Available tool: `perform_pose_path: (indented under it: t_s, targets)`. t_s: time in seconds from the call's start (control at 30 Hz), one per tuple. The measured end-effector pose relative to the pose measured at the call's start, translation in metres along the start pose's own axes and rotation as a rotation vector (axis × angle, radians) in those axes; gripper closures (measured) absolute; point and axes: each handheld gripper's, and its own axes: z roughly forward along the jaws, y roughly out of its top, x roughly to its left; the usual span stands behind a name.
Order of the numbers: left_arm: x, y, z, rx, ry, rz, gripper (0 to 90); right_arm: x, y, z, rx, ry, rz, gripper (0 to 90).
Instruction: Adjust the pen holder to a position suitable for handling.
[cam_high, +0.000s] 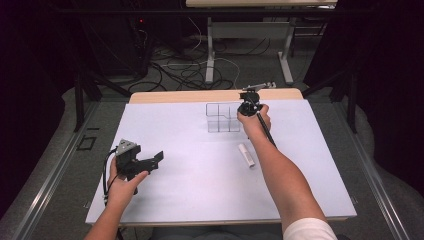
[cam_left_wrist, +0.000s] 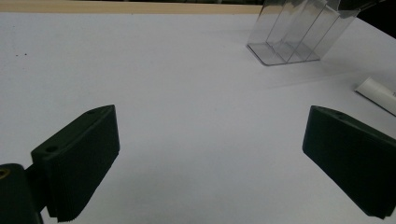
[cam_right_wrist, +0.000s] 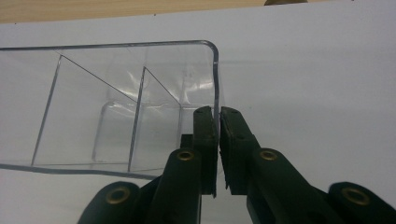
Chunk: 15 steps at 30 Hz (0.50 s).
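Overhead shot first: clear divided organizer (cam_high: 223, 118) sits toward the table's (cam_high: 165, 125) far edge, around 12 o'clock from the middle, and the right gripper (cam_high: 248, 106) is on its right-hand wall. Left gripper (cam_high: 156, 159) hangs over the near-left area, roughly 8 o'clock, well apart from everything. A white tube (cam_high: 246, 154) lies near the right forearm, about 5 o'clock from the organizer. Left gripper view: jaws spread wide with nothing between them, organizer (cam_left_wrist: 299, 35) up at 1 o'clock, tube (cam_left_wrist: 376, 93) at 3 o'clock. Right gripper view: jaws pinched tight on the organizer's (cam_right_wrist: 116, 102) thin side wall, one pad inside and one outside, close to its rounded corner.
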Motion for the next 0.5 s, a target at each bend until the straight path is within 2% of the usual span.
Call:
perform_pose_path:
  t_s: [0.2,0.37,0.5]
  targets:
    - [-0.001,0.0,0.001,0.003,-0.001,0.002,4.0,0.003,-0.003,-0.004,0.024,-0.004,0.001,86.3]
    - [-0.001,0.0,0.001,0.004,-0.001,0.002,4.0,0.005,-0.006,-0.007,0.032,0.021,-0.002,86.3]
    - [-0.002,0.001,0.0,0.006,-0.004,0.007,4.0,0.009,-0.011,-0.012,0.064,0.024,-0.007,86.2]
